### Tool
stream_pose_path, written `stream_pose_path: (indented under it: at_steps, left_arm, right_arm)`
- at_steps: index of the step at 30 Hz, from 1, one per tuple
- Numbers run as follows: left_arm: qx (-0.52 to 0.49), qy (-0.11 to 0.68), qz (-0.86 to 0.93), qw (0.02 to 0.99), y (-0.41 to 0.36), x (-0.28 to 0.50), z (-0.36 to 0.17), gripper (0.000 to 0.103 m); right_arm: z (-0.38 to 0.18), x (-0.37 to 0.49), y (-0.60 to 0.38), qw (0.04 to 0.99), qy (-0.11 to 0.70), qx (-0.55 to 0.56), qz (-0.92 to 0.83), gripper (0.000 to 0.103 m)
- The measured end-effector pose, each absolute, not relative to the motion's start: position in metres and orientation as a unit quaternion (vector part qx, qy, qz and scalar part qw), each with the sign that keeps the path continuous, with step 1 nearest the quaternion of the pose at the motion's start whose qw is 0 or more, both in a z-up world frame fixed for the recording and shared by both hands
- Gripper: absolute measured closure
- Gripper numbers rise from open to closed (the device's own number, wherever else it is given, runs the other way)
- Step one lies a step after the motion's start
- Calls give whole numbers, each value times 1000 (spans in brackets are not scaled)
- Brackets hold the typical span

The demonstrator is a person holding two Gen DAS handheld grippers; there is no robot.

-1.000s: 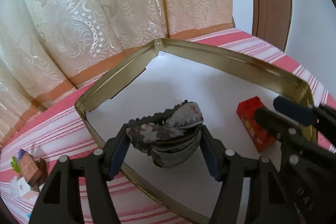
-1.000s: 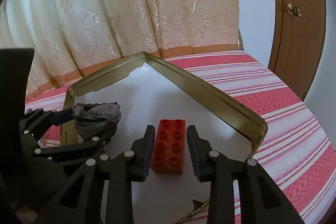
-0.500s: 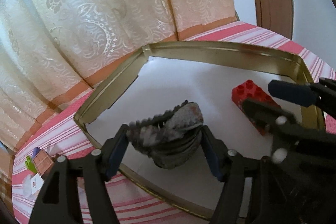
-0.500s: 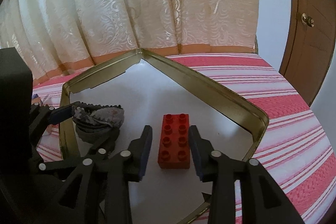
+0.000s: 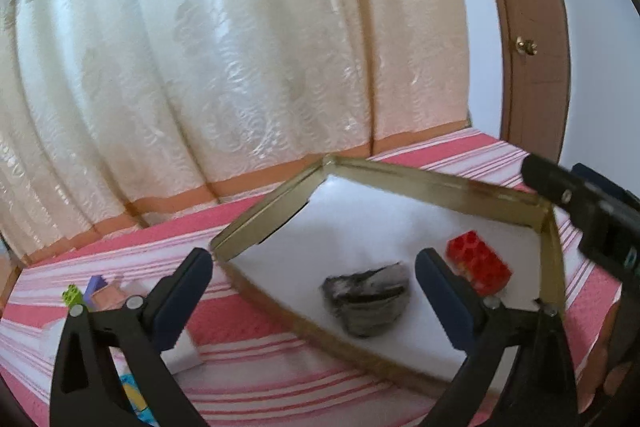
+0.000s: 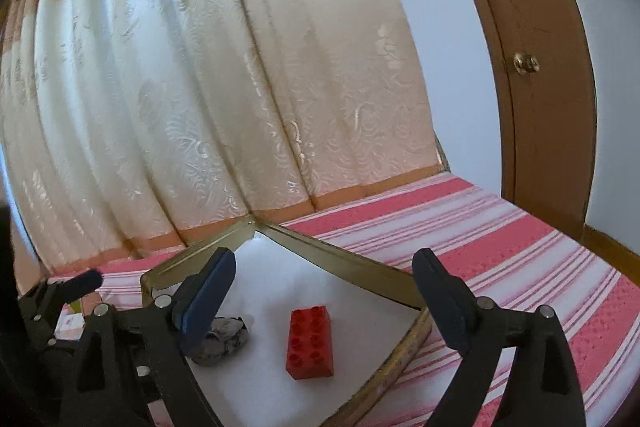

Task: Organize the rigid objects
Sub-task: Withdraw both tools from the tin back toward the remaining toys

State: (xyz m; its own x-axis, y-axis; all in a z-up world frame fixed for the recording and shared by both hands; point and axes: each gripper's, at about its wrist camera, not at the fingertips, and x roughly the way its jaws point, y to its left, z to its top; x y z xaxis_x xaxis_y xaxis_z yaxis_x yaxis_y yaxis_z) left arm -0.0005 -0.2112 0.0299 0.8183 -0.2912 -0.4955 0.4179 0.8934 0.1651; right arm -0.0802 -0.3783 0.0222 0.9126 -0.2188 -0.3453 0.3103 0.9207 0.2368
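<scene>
My pads (image 5: 444, 299): dark blue
Brick (image 6: 310, 341): red
Lump (image 5: 366, 301): mottled grey
Tray (image 5: 440, 183): gold rim, white floor
Cloth (image 6: 500, 259): red, white stripes
Curtain (image 5: 240, 67): cream, swirl pattern, orange band
Door (image 6: 540, 107): brown

No readable text, labels, brands or numbers anywhere in either view. The small packets (image 5: 120, 291) at the left on the striped cloth carry coloured print, but it is too blurred and small to read.
</scene>
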Motion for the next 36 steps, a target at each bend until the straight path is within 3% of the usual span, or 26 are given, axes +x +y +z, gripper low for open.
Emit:
stream_pose_path:
  at_steps: [17, 36]
  left_arm:
    - [139, 221, -147, 954, -146, -17, 13, 0]
    - [124, 216, -118, 961, -96, -10, 14, 0]
  right_arm:
    - [28, -101, -323, 977, 93, 75, -178, 11]
    - [26, -96, -262, 982, 103, 53, -148, 11]
